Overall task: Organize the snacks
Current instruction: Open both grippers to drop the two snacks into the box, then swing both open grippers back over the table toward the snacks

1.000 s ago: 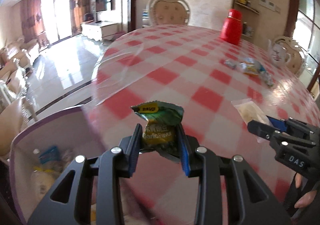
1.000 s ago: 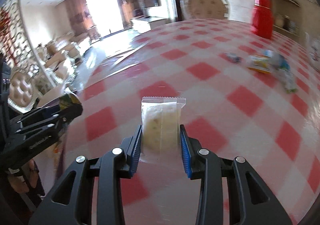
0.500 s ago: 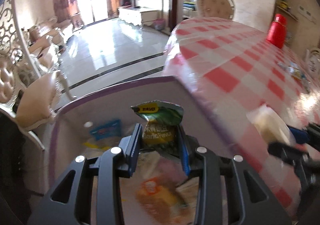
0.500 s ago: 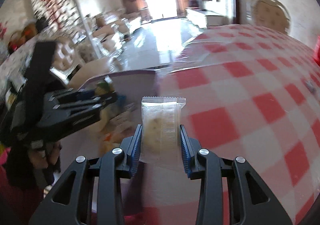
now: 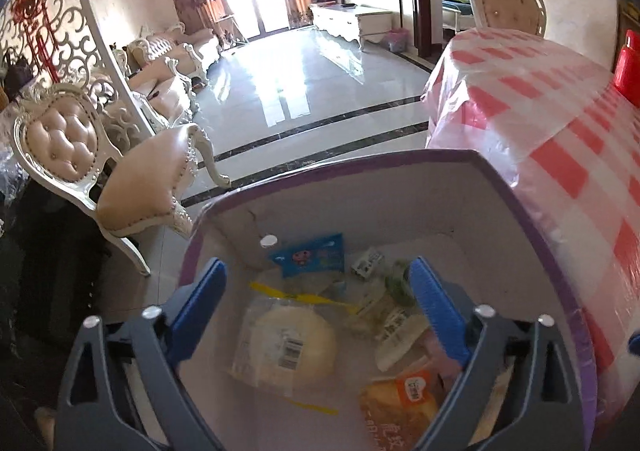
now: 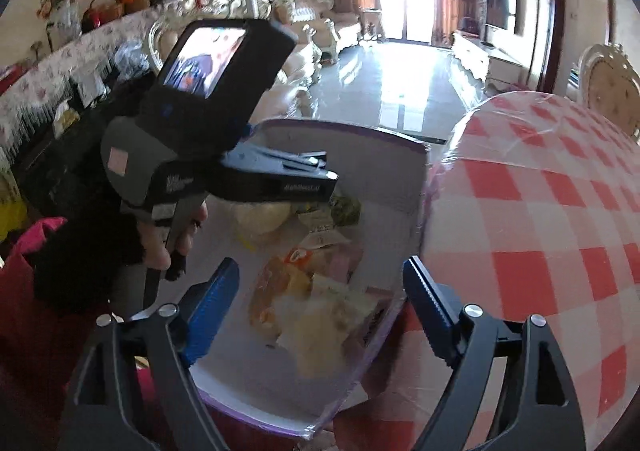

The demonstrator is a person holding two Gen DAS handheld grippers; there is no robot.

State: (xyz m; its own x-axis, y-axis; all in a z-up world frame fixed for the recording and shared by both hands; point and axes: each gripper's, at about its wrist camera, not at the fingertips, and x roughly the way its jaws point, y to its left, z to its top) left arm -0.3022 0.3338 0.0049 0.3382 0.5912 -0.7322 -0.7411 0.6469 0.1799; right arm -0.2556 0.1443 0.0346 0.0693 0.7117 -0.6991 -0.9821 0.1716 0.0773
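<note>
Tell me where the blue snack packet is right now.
Left wrist view: the blue snack packet lies at the far end inside the purple-rimmed box, beside the checked table.

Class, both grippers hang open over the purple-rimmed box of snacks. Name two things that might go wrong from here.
1. The left gripper and right gripper crowd the same purple-rimmed white box; they might collide.
2. The box sits beside the red-checked table; a knock might shift it.

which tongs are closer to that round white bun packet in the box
Left. The left tongs hang open directly over the round bun packet in the purple-rimmed box. The right tongs, also open, hover over the box's near corner, by the table edge.
</note>
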